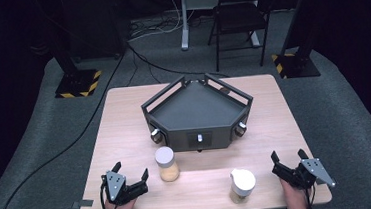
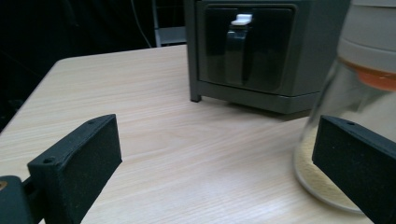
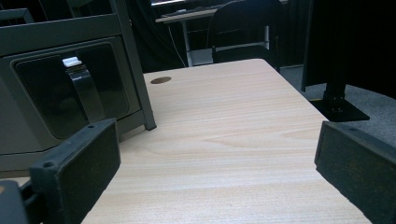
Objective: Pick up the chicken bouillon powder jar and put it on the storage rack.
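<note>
The jar with the grey lid (image 1: 167,163) stands upright on the counter (image 1: 125,124), at about 7 o'clock from the dark tray stand (image 1: 197,114) and just in front of it. It holds a shallow layer of pale yellow grains. The left claw (image 1: 132,173) sits at its 8 o'clock, near but apart from it, jaws spread wide with nothing between them. A second jar with a white lid (image 1: 242,185) stands closer to the counter's near edge, at 5 o'clock from the stand. The right claw (image 1: 288,158) rests at its 2 o'clock, also spread and empty.

The left claw looks closest to a grasp. To do it well, I judge it should swing toward 3 o'clock until the jar sits centred between the jaws, stay level, and close on the glass body below the lid, since the rounded wall could slip from an off-centre pinch.

The left gripper view shows the jar with the grey lid (image 2: 348,116) partly behind the right-hand jaw, so it is off to one side and not in the gap. It also shows an orange band under the lid, and the latch on the tray stand's front panel (image 2: 240,46). The right gripper view looks past the tray stand (image 3: 56,79) to bare counter (image 3: 224,140).
</note>
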Demonstrator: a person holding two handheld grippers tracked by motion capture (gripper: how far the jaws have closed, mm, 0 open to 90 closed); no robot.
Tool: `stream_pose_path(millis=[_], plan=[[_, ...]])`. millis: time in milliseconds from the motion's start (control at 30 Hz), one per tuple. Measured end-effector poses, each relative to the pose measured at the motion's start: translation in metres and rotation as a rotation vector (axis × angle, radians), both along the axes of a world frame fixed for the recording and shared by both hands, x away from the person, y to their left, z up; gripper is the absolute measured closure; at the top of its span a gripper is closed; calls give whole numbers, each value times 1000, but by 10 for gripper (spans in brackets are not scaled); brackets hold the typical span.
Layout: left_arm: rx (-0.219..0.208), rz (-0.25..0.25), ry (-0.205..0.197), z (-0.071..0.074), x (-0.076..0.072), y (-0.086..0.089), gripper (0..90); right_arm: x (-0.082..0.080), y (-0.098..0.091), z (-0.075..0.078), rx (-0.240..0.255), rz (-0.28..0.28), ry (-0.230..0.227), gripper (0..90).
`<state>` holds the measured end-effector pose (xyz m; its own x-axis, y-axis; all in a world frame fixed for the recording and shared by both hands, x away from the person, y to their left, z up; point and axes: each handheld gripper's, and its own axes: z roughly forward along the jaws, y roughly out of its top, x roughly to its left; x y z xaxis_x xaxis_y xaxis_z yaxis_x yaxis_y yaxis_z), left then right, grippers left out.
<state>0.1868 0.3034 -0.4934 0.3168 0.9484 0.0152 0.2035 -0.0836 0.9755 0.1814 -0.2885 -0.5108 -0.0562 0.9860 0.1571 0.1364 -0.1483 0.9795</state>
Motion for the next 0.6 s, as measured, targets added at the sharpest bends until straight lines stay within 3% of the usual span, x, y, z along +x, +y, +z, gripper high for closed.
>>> stream_pose_path(millis=[600], plan=[[7,-80,-37,3,-5,-3,6,0,-1,1,-1,6,3,0]])
